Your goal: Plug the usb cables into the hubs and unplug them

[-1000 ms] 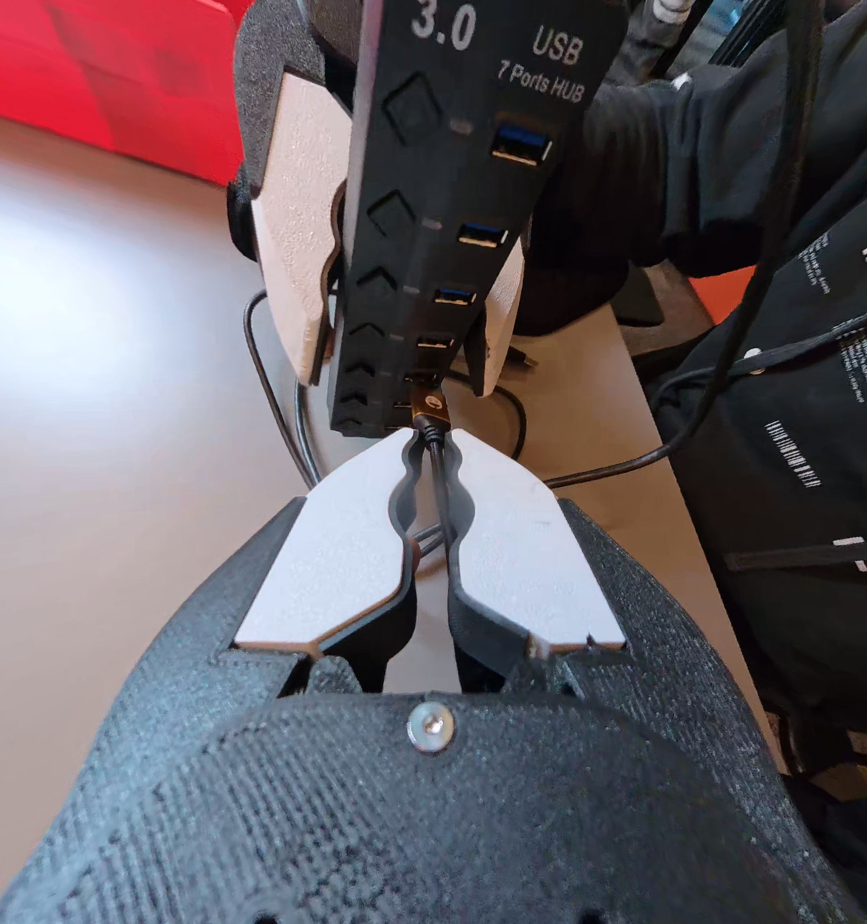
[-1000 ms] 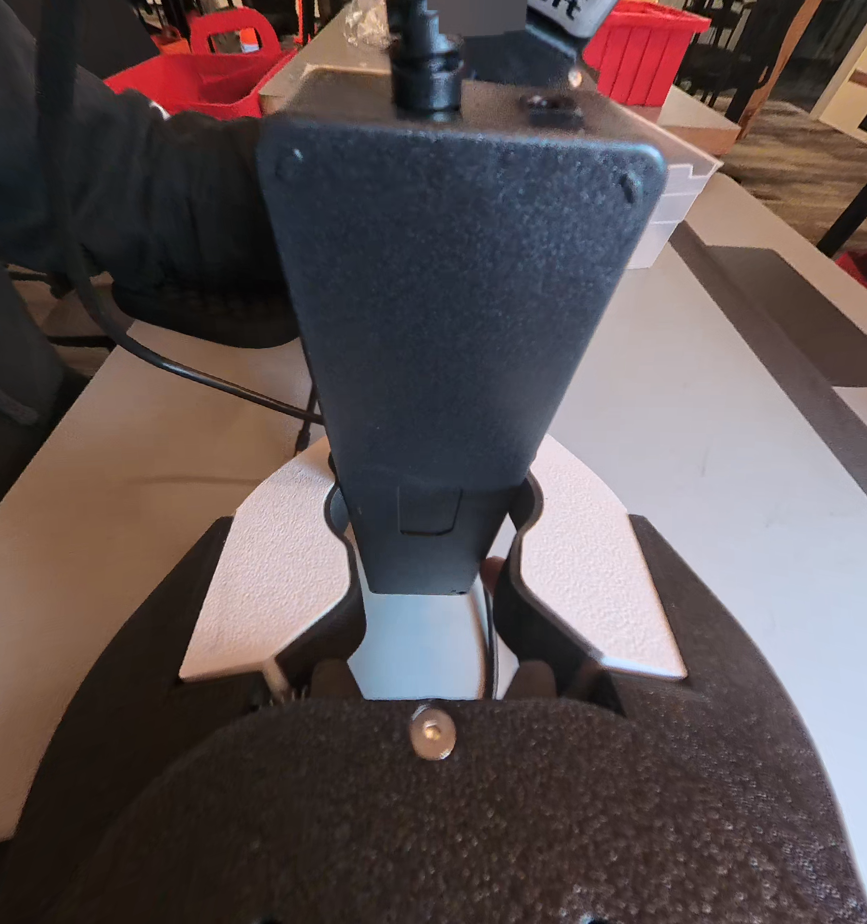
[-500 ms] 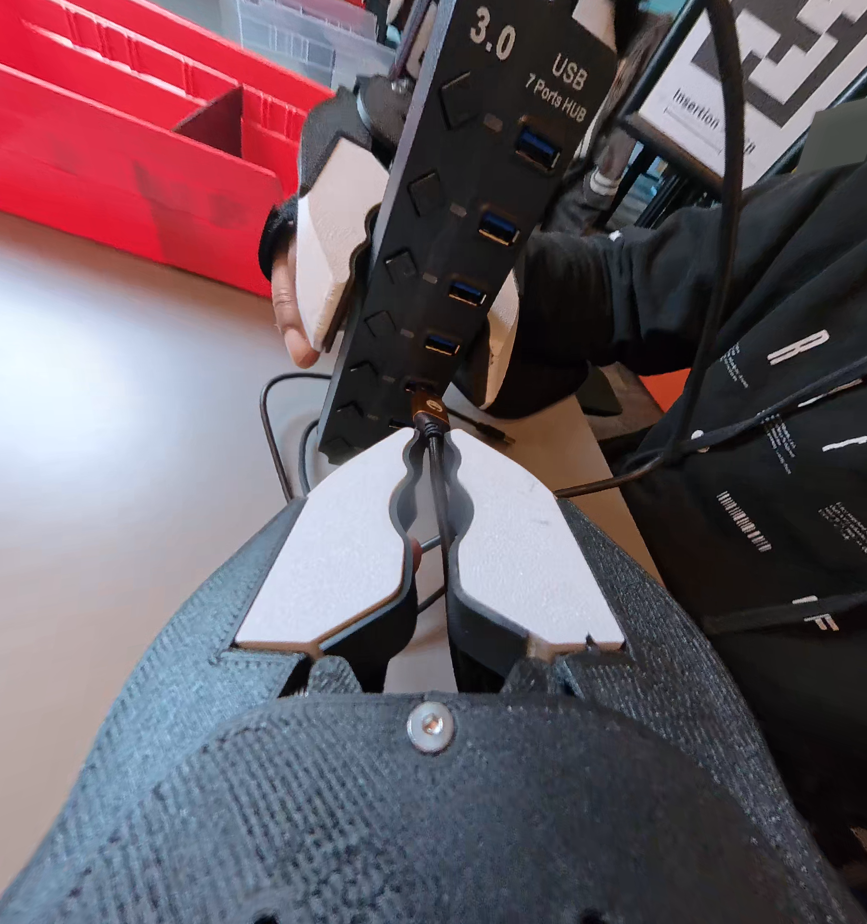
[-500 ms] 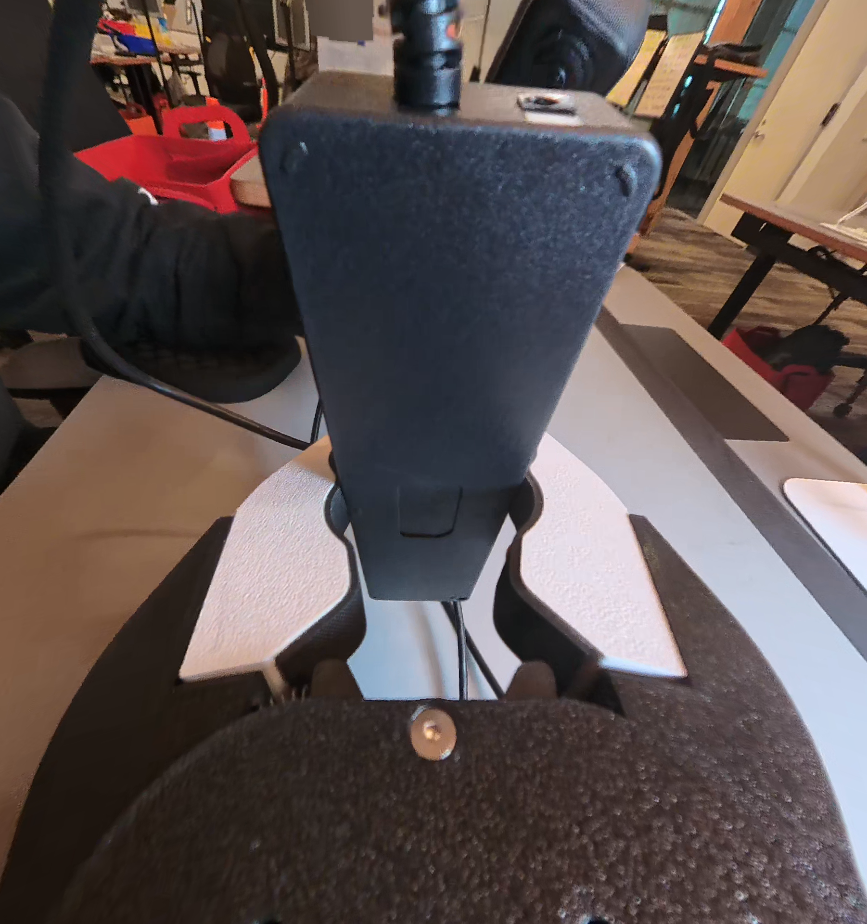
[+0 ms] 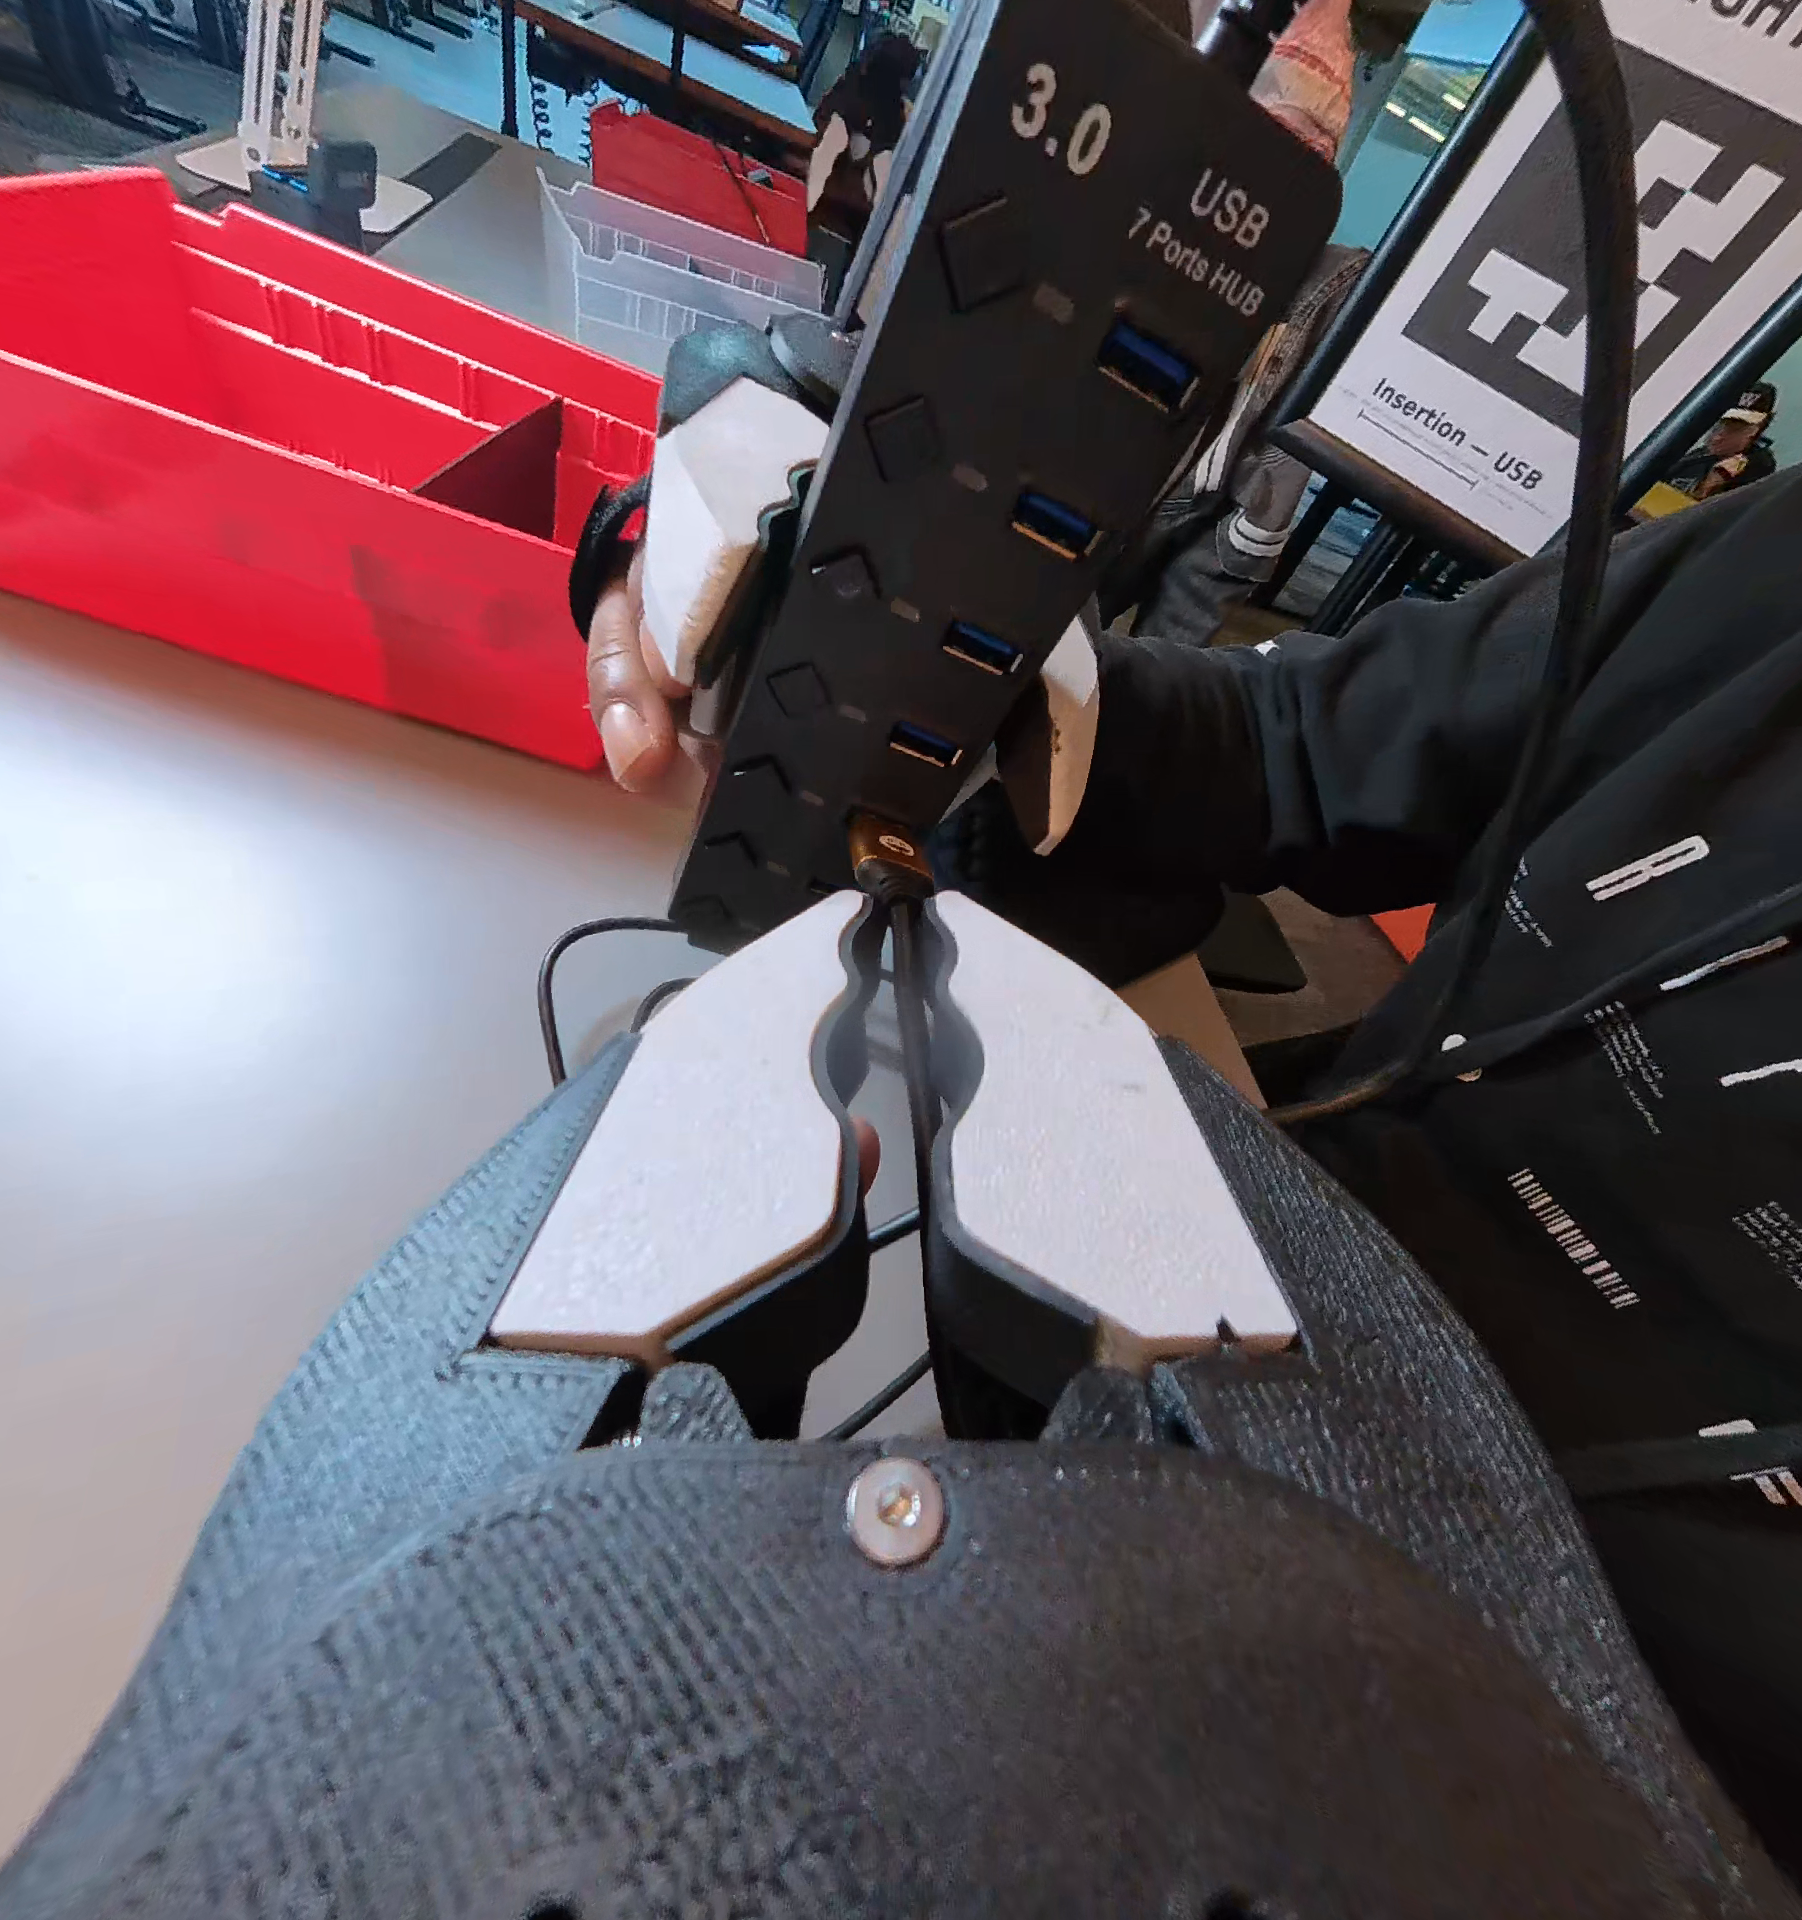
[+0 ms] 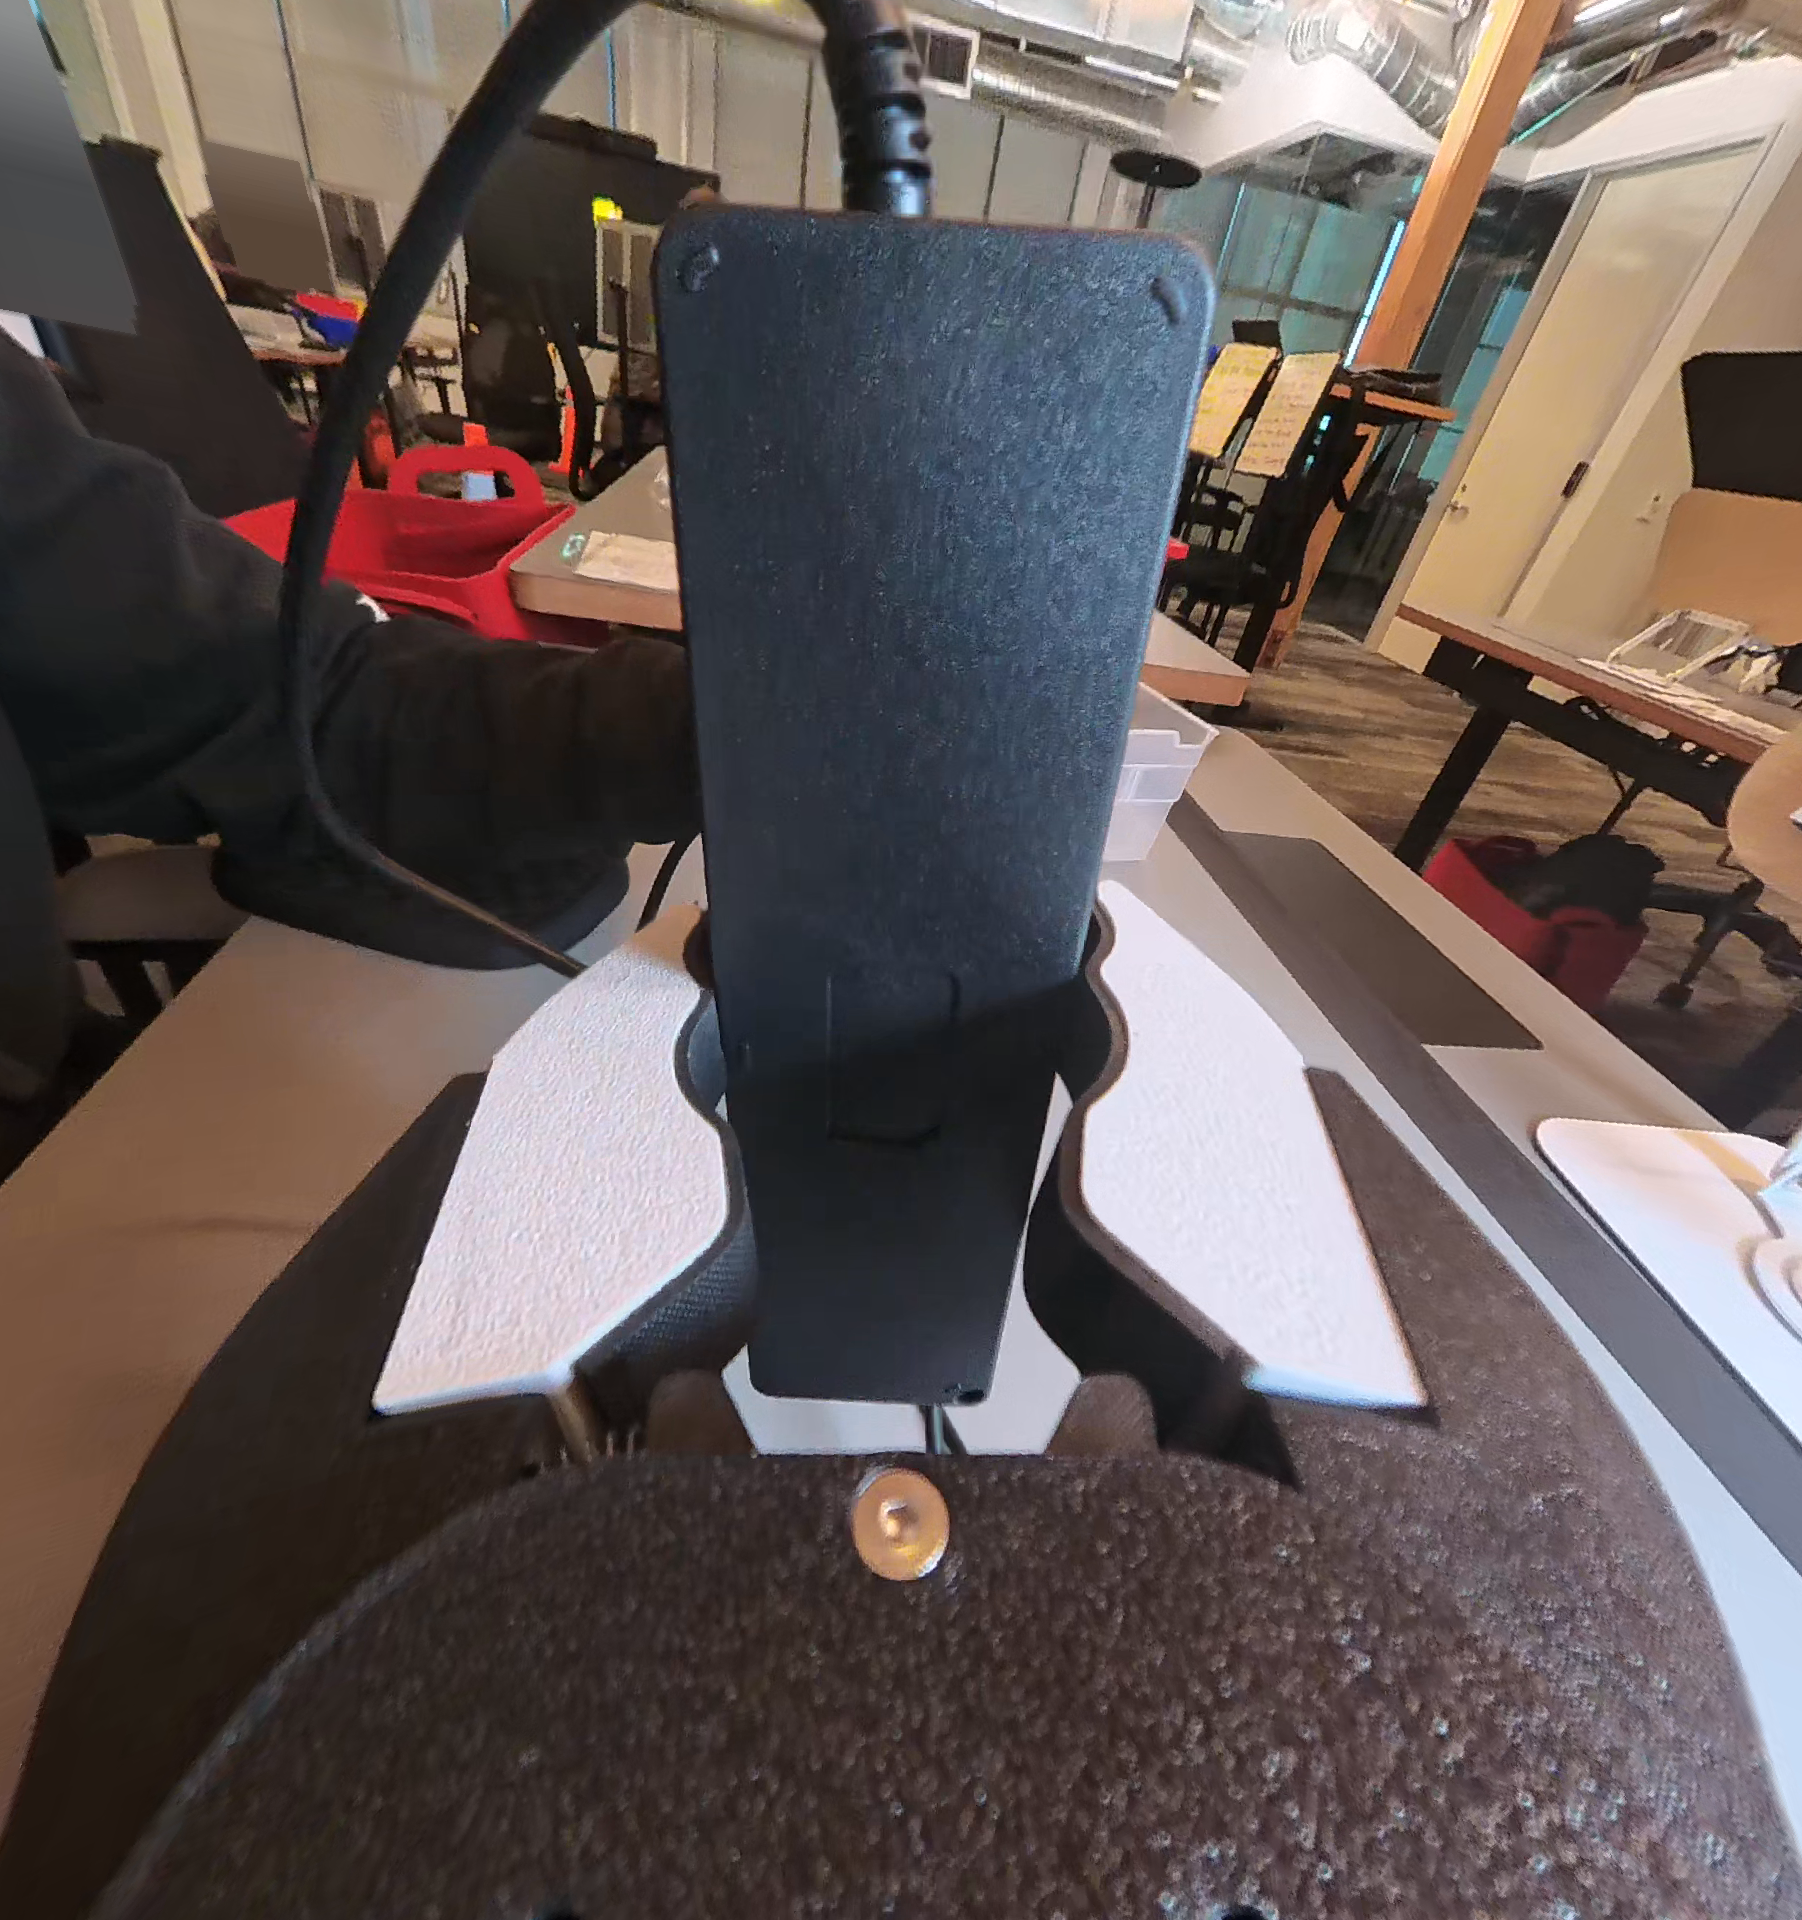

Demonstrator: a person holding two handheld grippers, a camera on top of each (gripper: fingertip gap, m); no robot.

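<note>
Open-plan lab office: desks [image 6: 1603,675], red bins [image 5: 253,468].

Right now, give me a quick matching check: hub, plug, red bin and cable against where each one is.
1. hub
2. plug
3. red bin
4. cable

a. on the table, far left
b. seated in a hub port
c. between the left gripper's fingers
d. clamped in the right gripper

Pairs: 1-d, 2-b, 3-a, 4-c
</note>
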